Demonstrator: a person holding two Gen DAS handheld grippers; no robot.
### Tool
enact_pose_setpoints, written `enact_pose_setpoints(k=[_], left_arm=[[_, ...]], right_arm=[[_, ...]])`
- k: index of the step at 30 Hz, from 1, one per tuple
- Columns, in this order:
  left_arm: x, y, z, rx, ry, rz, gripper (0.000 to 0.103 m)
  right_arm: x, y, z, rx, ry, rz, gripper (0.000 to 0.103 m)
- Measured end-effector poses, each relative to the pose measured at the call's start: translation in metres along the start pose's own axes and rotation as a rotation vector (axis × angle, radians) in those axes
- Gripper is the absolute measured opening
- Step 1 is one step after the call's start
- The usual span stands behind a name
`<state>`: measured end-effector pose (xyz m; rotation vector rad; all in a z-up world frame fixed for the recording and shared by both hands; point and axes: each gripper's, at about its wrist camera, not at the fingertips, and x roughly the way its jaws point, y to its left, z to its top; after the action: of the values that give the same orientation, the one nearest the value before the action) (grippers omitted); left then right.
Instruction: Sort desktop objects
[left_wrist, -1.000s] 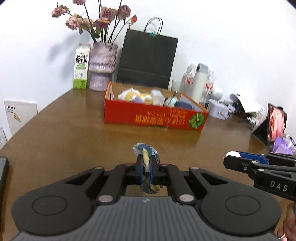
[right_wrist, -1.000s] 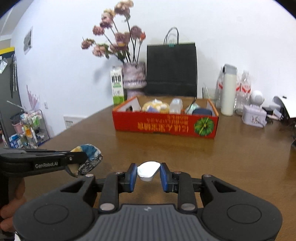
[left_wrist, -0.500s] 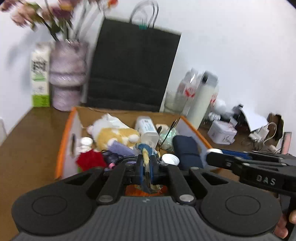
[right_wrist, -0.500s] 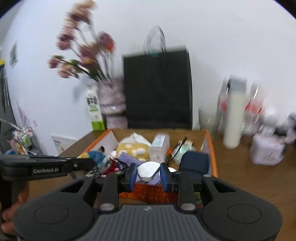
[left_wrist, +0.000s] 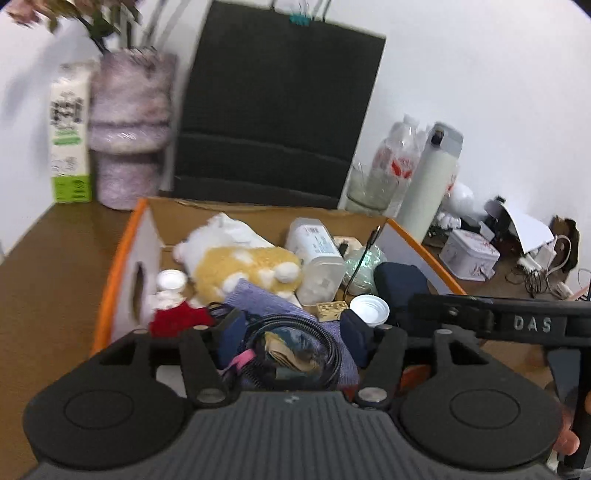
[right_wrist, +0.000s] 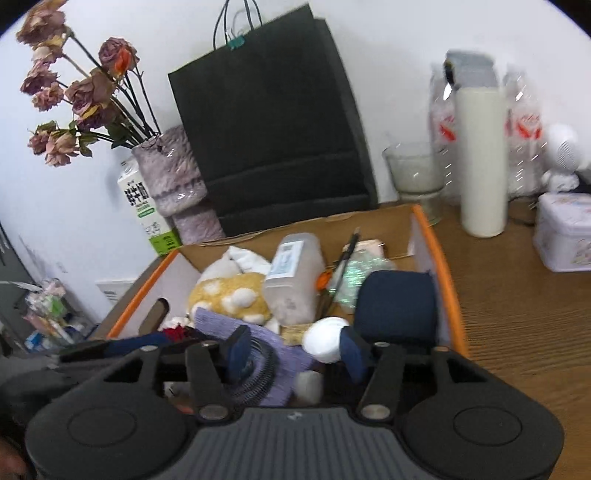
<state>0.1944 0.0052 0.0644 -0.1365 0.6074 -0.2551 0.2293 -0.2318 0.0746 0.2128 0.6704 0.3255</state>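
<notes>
Both grippers, clamped 0.5 s ago, now stand wide: left gripper (left_wrist: 293, 334) over wrapper (left_wrist: 291, 352), right gripper (right_wrist: 295, 349) beside white cap (right_wrist: 325, 339), low centre, inside box (right_wrist: 441, 266). Both drops appear complete.

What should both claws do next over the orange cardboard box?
Probably lift both straight up and out. The left claw and right claw stand open, and the crumpled blue-tan wrapper and white oval piece seem to lie loose inside the orange cardboard box.

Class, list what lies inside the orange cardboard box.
Inside the orange cardboard box: plush toy, plastic bottle, navy pouch, purple cloth, black cable. Whatever lies beneath them is covered.
</notes>
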Motion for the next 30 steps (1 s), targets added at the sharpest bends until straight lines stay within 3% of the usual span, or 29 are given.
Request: enact_pose_setpoints(k=[2, 4, 7, 12, 15, 17, 23, 30], left_arm=[[-0.024, -0.001, -0.009, -0.002, -0.041, 0.019, 0.079], [-0.051, -0.003, -0.025, -0.013, -0.06, 0.058, 0.085], [-0.081, -0.005, -0.058, -0.006, -0.049, 0.091, 0.088], [-0.109, -0.016, -0.119, 0.016, -0.006, 0.118, 0.095], [-0.114, -0.023, -0.147, 0.052, 0.063, 0.126, 0.095], [-0.119, -0.025, -0.158, 0.055, 0.081, 0.175, 0.095], [-0.151, -0.024, -0.183, -0.014, 0.062, 0.226, 0.096], [-0.166, -0.043, -0.192, 0.071, 0.027, 0.263, 0.102]], right_arm=[[-0.017, 0.005, -0.008, -0.058, -0.014, -0.048, 0.066], [-0.036, 0.009, -0.018, -0.106, -0.032, -0.121, 0.07], [-0.064, 0.014, -0.049, -0.156, -0.052, -0.186, 0.078], [-0.093, 0.03, -0.12, -0.216, -0.009, -0.233, 0.08], [-0.103, 0.04, -0.153, -0.209, 0.021, -0.222, 0.08], [-0.109, 0.047, -0.167, -0.198, 0.03, -0.2, 0.08], [-0.137, 0.072, -0.202, -0.212, 0.028, -0.168, 0.085], [-0.17, 0.089, -0.224, -0.18, -0.013, -0.117, 0.089]])
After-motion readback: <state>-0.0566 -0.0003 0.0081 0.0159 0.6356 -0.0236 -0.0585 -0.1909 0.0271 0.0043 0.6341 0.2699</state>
